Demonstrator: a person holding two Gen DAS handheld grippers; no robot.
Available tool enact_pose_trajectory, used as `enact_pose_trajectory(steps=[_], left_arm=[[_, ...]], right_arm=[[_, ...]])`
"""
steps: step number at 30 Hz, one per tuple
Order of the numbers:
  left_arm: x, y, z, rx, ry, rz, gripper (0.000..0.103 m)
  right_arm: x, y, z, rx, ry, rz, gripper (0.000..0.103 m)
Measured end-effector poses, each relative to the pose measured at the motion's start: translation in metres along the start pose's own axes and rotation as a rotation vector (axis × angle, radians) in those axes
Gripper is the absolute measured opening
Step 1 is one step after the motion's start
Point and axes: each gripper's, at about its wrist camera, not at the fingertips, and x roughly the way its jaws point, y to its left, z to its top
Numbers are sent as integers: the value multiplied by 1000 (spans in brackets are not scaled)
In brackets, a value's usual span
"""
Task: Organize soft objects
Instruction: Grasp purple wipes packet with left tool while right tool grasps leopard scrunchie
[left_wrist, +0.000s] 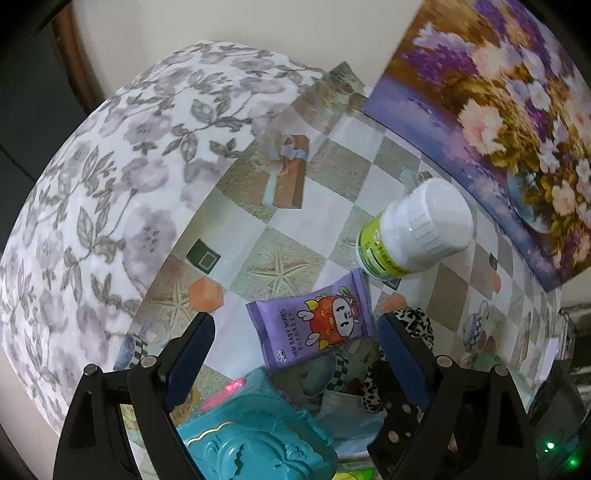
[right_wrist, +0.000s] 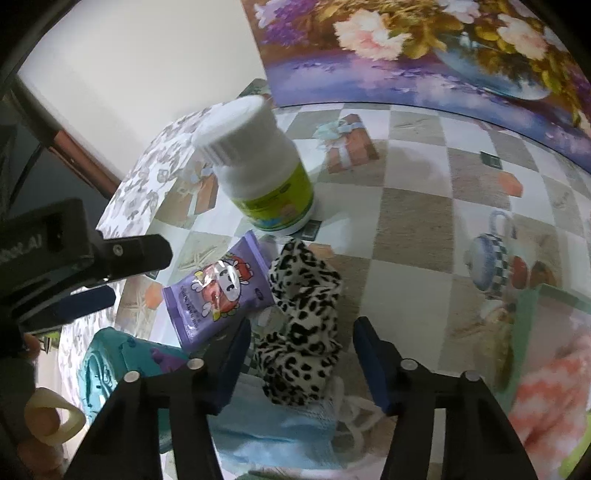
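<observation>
Even indoor light, moderately bright, source not in view. Soft shadows only. Glare spots on glossy wipes pack (right_wrist: 218, 291); faint sheen on checkered tablecloth (right_wrist: 413, 206). Strong fisheye bending: flower painting (left_wrist: 509, 122) and table edges curve hard. Black vignette in all corners. Mild softness and smear toward rims; nearest clutter at bottom blurred.

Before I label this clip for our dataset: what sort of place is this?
Most likely a home, at a table against a wall. A patterned tablecloth covers it, a flower painting leans at the back, and household bits lie about: a baby wipes pack, a white bottle, a leopard-print scrunchie.
</observation>
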Motion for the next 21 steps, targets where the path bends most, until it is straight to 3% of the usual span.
enact_pose_trajectory(steps=[3,5,16,21], left_arm=[[0,-5,4,45,3,35,90],[0,-9,9,89,6,49,90],[17,-44,23,385,136,72,90],[31,-61,21,502,183,114,90]], right_arm=[[8,-2,1,5,8,1,44],[10,-6,2,13,8,8,32],[4,-28,5,66,2,36,16],[1,-44,8,108,2,33,15]])
